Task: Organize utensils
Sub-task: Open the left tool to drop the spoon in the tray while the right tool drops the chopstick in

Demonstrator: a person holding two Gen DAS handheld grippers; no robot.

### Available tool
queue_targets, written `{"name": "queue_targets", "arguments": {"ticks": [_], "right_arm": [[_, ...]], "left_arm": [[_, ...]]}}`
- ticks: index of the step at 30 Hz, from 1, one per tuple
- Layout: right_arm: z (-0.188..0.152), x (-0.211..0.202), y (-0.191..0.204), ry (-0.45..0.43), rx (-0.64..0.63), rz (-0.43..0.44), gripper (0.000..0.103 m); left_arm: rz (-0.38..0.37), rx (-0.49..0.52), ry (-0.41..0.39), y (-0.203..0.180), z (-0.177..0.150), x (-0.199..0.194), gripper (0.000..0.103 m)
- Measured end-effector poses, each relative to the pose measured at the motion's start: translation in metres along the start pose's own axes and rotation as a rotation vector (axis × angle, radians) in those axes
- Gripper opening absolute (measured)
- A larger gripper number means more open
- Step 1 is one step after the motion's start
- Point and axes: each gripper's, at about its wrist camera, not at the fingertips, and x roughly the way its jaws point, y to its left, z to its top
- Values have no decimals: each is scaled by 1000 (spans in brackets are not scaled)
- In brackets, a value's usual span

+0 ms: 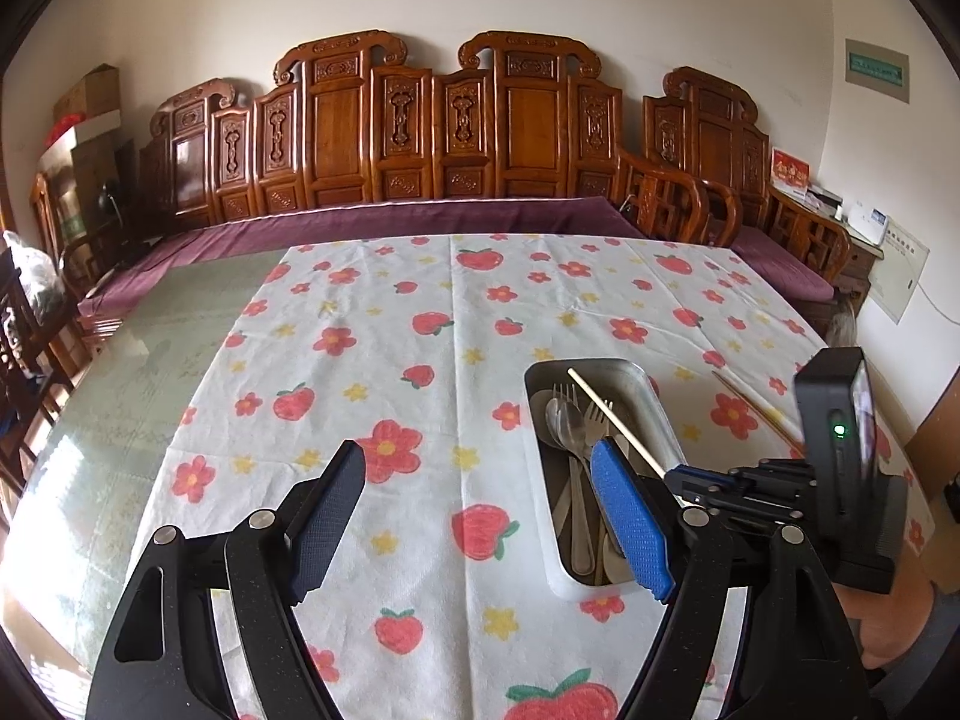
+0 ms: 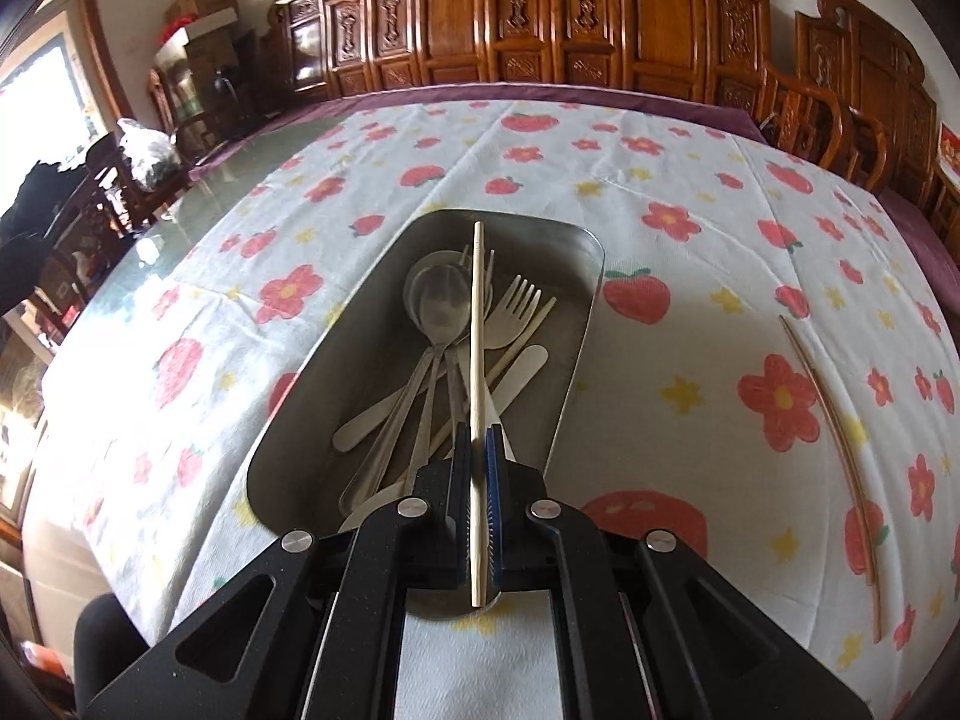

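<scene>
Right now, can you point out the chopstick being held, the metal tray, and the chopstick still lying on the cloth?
held chopstick [image 2: 477,324], right wrist view, mid shaft above the tray.
metal tray [image 2: 591,252], right wrist view, far right rim.
loose chopstick [image 2: 837,426], right wrist view, middle of its shaft on the tablecloth.

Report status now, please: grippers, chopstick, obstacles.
Left gripper open, empty. Right gripper shut on chopstick, above metal tray. Another chopstick on tablecloth.
</scene>
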Motion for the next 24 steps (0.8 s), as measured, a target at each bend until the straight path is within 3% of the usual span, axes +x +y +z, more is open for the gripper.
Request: {"name": "queue_targets", "arguments": {"ticks": [14, 24], "right_arm": [[-5, 14, -1, -2, 42, 102, 7], [-6, -30, -35, -92, -29, 78, 7]], "left_arm": [[14, -5, 11, -2, -3, 1, 75], [-10, 19, -2, -24, -1, 4, 75]]}}
